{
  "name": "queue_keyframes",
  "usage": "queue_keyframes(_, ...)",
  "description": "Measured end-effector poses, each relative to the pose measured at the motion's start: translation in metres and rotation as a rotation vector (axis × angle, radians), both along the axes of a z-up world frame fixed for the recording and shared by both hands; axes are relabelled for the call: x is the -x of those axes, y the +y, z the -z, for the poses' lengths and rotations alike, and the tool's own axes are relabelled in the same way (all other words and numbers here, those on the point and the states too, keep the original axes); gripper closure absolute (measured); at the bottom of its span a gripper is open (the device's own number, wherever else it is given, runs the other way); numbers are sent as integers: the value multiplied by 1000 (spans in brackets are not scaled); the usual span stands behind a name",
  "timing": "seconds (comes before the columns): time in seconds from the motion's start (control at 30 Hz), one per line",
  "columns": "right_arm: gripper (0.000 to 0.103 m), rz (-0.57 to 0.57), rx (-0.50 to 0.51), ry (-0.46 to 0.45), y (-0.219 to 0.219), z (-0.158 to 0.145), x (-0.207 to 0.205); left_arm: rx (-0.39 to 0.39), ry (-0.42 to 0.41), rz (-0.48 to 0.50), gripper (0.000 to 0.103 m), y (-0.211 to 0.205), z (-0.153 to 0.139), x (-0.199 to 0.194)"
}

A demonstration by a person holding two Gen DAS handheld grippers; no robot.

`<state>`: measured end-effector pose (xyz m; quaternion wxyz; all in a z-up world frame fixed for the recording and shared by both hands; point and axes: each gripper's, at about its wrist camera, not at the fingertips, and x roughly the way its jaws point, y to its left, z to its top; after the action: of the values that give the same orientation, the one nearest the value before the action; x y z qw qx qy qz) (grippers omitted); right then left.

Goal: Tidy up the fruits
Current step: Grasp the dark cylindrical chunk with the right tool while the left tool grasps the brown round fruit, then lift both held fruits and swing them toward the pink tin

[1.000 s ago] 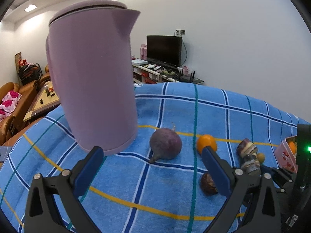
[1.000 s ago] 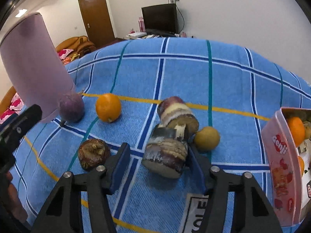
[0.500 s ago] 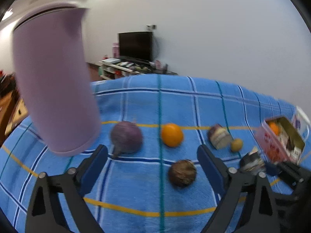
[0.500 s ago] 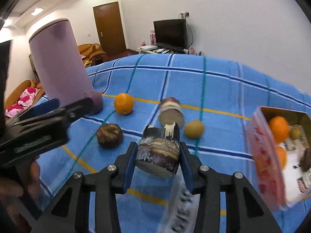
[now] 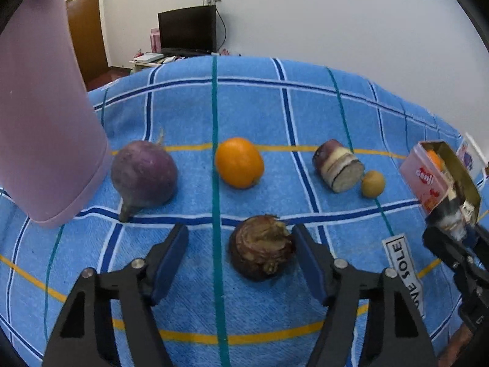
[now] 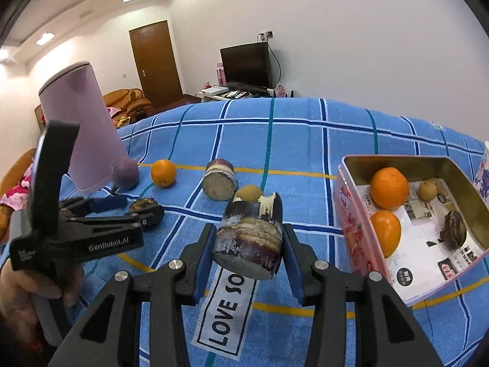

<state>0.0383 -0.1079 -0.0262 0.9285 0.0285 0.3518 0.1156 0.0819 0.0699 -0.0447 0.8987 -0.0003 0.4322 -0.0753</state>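
The right claw (image 6: 247,252), clamped on the cut purple chunk (image 6: 249,238), has the pink tin (image 6: 348,214) just to its right, while the half-closed, closing left claw (image 5: 241,257) straddles the dark round fruit (image 5: 261,247) without gripping.

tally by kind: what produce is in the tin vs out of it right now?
In tin:
oranges: 2
small yellow fruit: 1
dark bulb: 1
Out:
orange: 1
yellow fruit: 1
dark bulb: 1
purple root: 1
cut chunks: 2
Total: 10

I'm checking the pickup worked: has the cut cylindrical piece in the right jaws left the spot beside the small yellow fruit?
Yes. The cut piece was carried toward the pink tin, away from the small yellow fruit on the cloth.
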Motion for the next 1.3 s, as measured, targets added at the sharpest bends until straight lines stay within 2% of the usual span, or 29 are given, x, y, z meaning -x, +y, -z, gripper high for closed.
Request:
queue_keyframes(0.03,59,0,-6,4,-1,1,0,-1,-2,3,37,-1,0,1)
queue_keyframes(0.07,59,1,-8,7,-2,1,0,2,-4,13,47,-2,-1,2)
queue_keyframes(0.13,59,0,-3,6,2,3,-2,15,-7,39,61,-5,-1,5)
queue_keyframes(0.27,59,-7,23,-21,8,2,2,38,-28,37,61,-1,-5,9)
queue_keyframes(0.47,58,-15,73,-83,15,-4,10,-7,-201,-23,61,1,-27,34)
queue_keyframes(0.6,58,-2,110,-139,17,-9,16,-45,-264,-56,61,4,-36,43)
queue_keyframes(0.8,58,-10,123,-174,19,-12,21,-50,-295,-83,61,8,-40,48)
queue_keyframes(1.3,58,-16,136,-187,22,-12,26,-46,-313,-100,61,0,-39,58)
